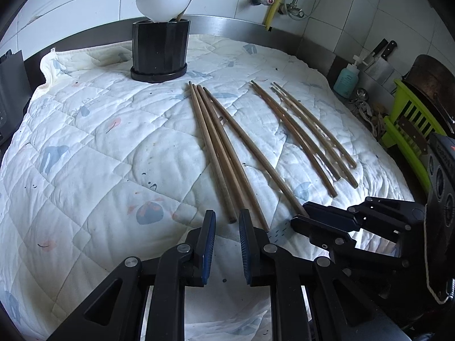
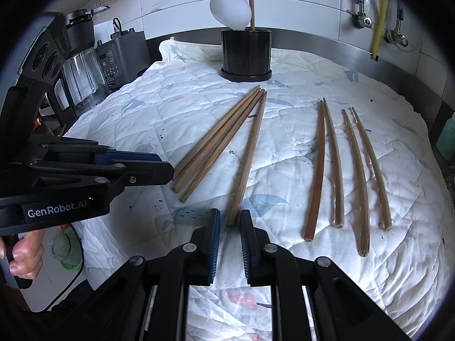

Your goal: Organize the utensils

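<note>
White wall tiles [image 2: 312, 14] back a kitchen counter covered by a quilted white cloth [image 2: 284, 170] printed with small blue and pink motifs. At far left in the right wrist view stand a glass blender jar [image 2: 82, 76] and a dark appliance with a button panel [image 2: 119, 59]. Toward the back of the cloth sits a black ribbed utensil holder [image 2: 246, 55] on its saucer, containing a white spoon [image 2: 230, 10] bowl-up and one upright wooden stick [image 2: 251, 5]. In front of the holder lie four dark brown chopsticks [image 2: 224, 139], tips converging near the holder, butts fanned toward the cameras. To their right, apart from them, lie four paler, slightly bowed chopsticks [image 2: 338, 164] in two loose pairs. Left gripper [image 1: 226, 244]: released, jaws parted, nothing between the pads, positioned just behind the butt ends of the three leftmost dark chopsticks; contact with them cannot be confirmed. Right gripper [image 2: 229, 241]: likewise released, jaws apart and empty, with the butt of the rightmost dark chopstick lying just ahead of the gap. The two grippers are side by side, close together. At the right edge of the left wrist view are a teal pump bottle [image 1: 345, 81], a green dish rack [image 1: 409, 122] and wall-mounted knives [image 1: 382, 52].
</note>
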The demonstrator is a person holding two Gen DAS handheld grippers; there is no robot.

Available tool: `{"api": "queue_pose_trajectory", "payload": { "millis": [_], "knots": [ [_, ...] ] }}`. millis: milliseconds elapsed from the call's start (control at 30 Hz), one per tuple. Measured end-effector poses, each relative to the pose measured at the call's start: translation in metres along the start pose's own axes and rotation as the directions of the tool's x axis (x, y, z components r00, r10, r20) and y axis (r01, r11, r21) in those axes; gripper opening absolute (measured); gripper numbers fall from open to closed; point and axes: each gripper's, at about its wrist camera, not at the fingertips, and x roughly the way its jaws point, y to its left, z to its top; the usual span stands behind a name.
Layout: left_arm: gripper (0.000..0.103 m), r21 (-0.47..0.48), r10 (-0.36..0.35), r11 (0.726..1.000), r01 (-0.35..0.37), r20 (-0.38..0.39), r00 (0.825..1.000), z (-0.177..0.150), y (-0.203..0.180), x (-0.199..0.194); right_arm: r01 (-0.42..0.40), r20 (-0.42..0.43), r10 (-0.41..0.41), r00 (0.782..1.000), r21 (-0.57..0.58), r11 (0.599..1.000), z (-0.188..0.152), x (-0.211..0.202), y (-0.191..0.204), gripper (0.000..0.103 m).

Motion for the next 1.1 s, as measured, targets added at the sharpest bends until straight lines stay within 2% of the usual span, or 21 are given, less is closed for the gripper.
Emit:
{"api": "queue_pose_trajectory", "payload": {
  "millis": [133,500,667,900,1100],
  "knots": [
    [0.018,-0.017,0.003,1.000,-0.003,-0.016,1.000,0.000,0.001,0.009,0.004,0.002,-0.004,1.000,-0.006,1.000,0.000,0.000,0.000,0.017],
    [0.018,0.008,0.058,0.998,-0.058,0.034,0.998,-0.001,-0.006,0.016,0.028,0.030,-0.027,0.999,-0.028,0.999,-0.002,0.004,0.008,0.017],
    [0.009,0.030,0.069,0.997,-0.070,0.055,0.996,-0.002,-0.008,0.016,0.037,0.048,-0.035,0.998,-0.038,0.999,-0.003,0.004,0.010,0.014],
    [0.008,0.000,0.071,0.997,-0.071,0.086,0.994,0.000,0.003,0.002,0.060,0.078,-0.058,0.995,-0.031,0.998,0.000,-0.007,0.007,0.012],
    [0.007,0.009,0.104,0.994,-0.107,0.152,0.983,0.010,0.008,-0.027,0.109,0.154,-0.099,0.983,-0.060,0.992,0.014,-0.031,0.006,0.011]
  ]
}}
